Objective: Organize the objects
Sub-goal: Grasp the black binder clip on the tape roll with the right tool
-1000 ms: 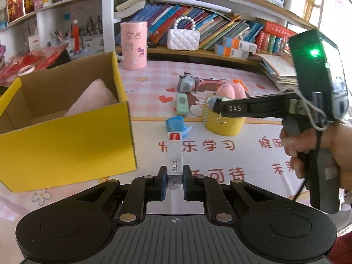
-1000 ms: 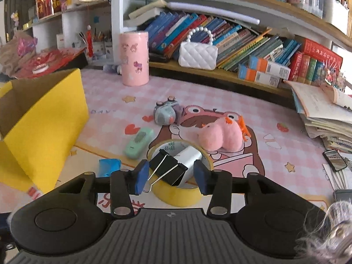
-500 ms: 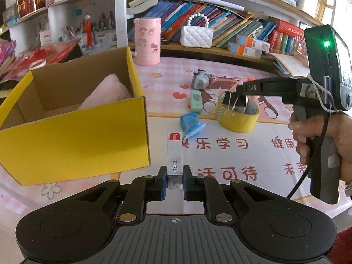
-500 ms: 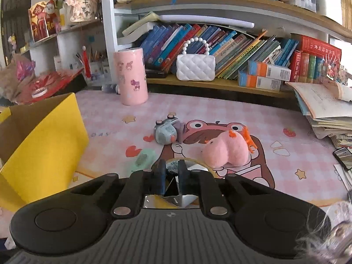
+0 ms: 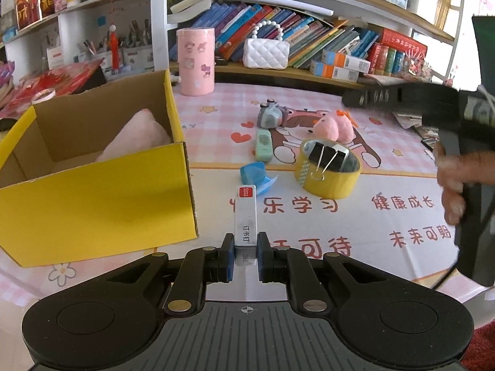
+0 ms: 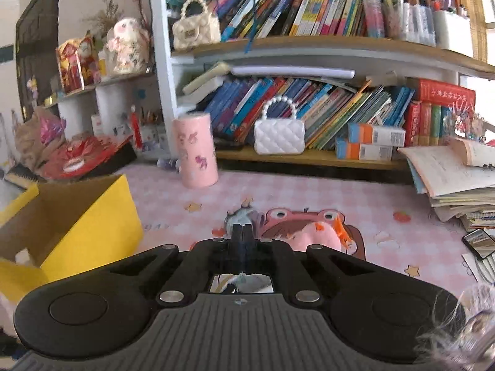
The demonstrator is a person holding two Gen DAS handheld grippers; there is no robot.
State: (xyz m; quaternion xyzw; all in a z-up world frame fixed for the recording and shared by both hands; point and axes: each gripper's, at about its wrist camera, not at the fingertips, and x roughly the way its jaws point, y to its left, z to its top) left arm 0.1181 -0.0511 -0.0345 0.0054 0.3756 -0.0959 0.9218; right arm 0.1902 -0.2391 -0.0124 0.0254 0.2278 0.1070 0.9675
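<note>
On the left side of the pink checked table mat (image 5: pixel 324 102) sits one yellow cardboard box (image 5: pixel 92 204), open on top, with one soft pink cushion (image 5: pixel 136 137) inside it. Near the back edge stands one tall pink tube with stickers (image 5: pixel 195 61).

The left gripper (image 5: pixel 244 256) pinches one small white staple box with a red end (image 5: pixel 246 216). The box is long and thin. It points straight away from the gripper, red end first, toward the middle of the mat. Black Chinese writing runs along its top, and the red end has tiny white words too small to read.

Just past it lies one blue crumpled wrapper (image 5: pixel 255 176). Next comes one mint green eraser-like bar (image 5: pixel 263 144), then one grey toy camera (image 5: pixel 270 116). One yellow tape roll (image 5: pixel 328 173) holds one black binder clip (image 5: pixel 328 156) on its rim. One pink fluffy toy (image 5: pixel 335 126) sits behind it. Big red Chinese words are printed on the mat's front part.

The right gripper (image 6: pixel 242 235) is squeezed tight with its fingers together and nothing seen between them.
</note>
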